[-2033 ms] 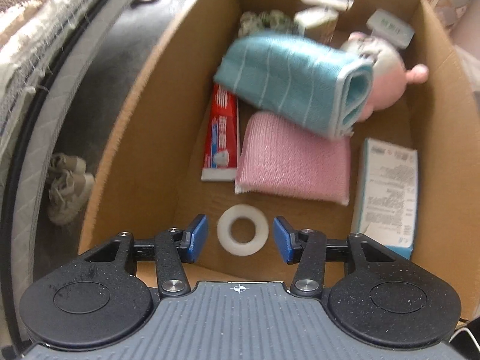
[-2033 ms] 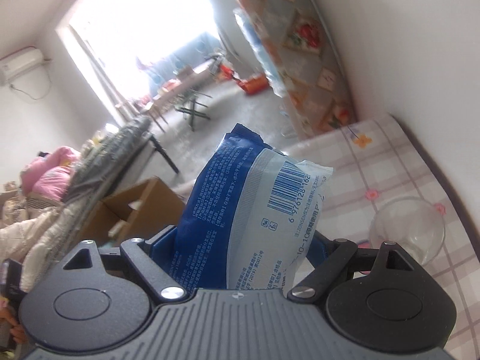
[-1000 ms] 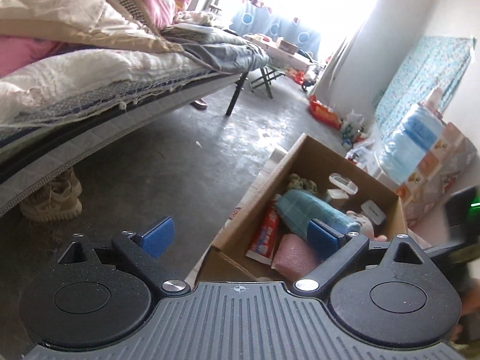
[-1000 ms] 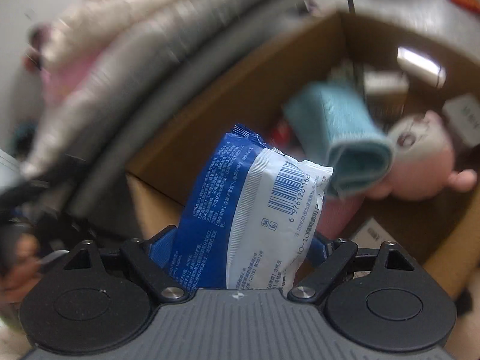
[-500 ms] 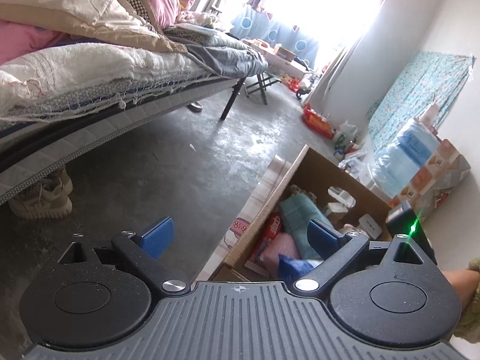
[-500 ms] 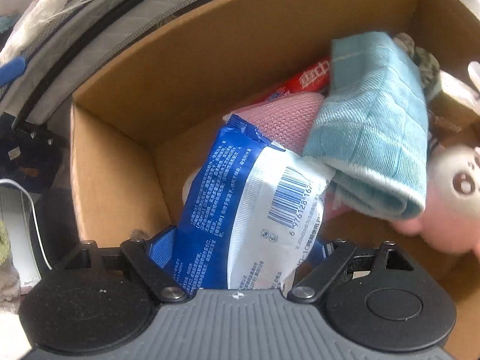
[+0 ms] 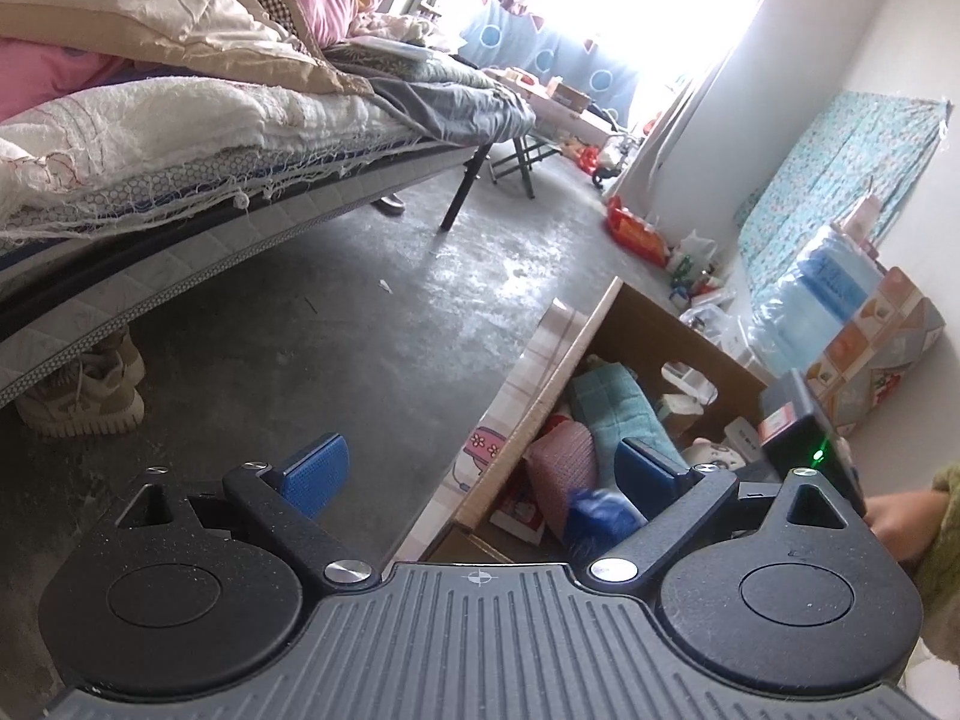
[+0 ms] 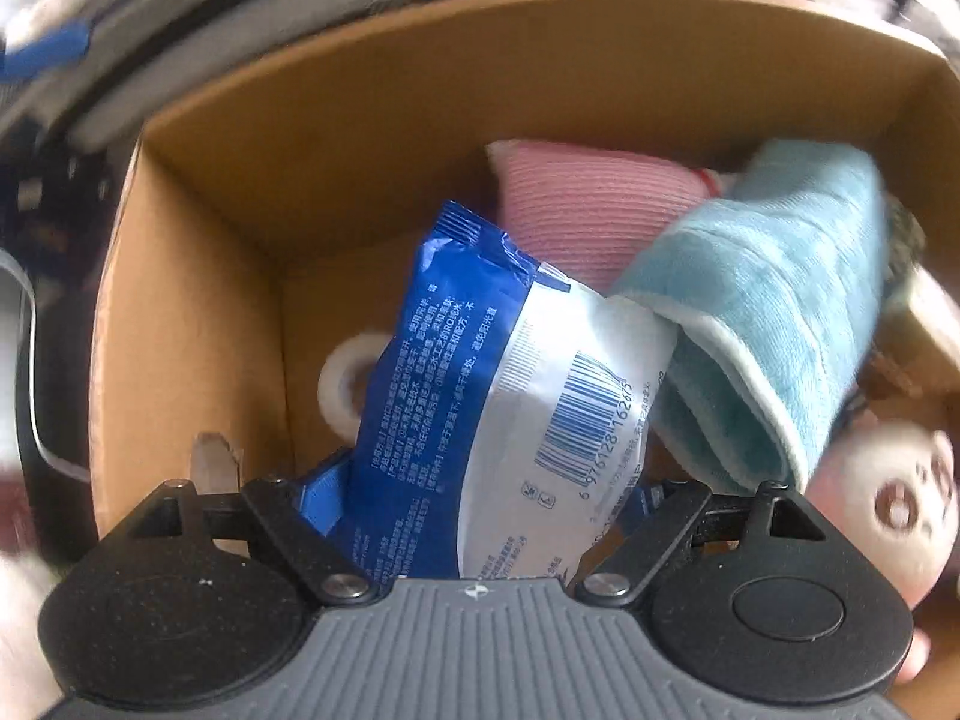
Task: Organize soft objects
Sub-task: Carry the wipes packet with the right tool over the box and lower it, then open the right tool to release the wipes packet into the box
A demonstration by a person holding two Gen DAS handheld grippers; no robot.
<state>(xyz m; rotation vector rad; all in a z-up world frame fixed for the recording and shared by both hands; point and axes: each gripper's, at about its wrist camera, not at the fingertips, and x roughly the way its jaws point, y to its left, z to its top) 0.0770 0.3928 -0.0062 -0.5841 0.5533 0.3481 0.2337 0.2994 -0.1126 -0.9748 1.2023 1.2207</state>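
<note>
We see the right gripper (image 8: 480, 498) clenched on a soft blue-and-white packet (image 8: 498, 420), its blue pads pressing the packet's lower sides. The packet is a puffy plastic pouch: deep blue on the left with rows of small white print, white on the right with a blue barcode, and a crimped blue seal at the top. It hangs inside the cardboard box (image 8: 198, 312), near the corner, its top edge in front of a pink ribbed cloth (image 8: 588, 204) and its right side against a folded teal towel (image 8: 774, 312). A white ring of tape (image 8: 345, 384) lies on the box floor behind the packet, half covered by it. At the right edge a pink plush toy (image 8: 882, 498) is only partly in view and blurred.

From the left wrist view, our left gripper (image 7: 480, 474) stands released, its blue pads wide apart with nothing between them, out over the grey concrete floor (image 7: 330, 330) beside the box (image 7: 654, 318). There the packet (image 7: 600, 516) shows only as a blurred blue patch behind the right finger, low in the box. The right gripper's dark body (image 7: 810, 450), with a green light, is cut off by our own finger, and a hand (image 7: 900, 522) in a green sleeve shows at the frame's edge. A bed (image 7: 180, 138) piled with bedding fills the upper left, shoes (image 7: 84, 390) beneath it.
</note>
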